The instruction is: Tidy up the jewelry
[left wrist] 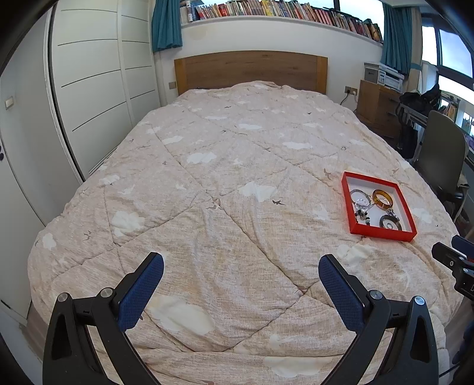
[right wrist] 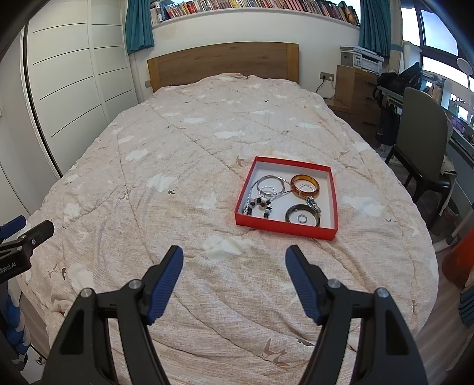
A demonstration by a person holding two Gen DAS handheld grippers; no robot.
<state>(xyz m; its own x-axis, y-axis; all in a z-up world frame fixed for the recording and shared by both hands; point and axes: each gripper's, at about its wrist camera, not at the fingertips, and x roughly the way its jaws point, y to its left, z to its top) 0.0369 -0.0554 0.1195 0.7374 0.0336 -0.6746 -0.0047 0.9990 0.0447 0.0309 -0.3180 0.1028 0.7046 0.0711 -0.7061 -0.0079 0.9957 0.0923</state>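
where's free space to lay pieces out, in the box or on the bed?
Red box is crowded: amber bangle, dark bangle, silver bangles and a beaded piece fill it. Bare quilt lies left of the box toward the wardrobe, and between the box and the open right claw.

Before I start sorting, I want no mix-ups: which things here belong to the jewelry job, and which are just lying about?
Job:
red tray
amber bangle
dark bangle
silver bangles
beaded bracelet

Lying about:
quilt
chair
books
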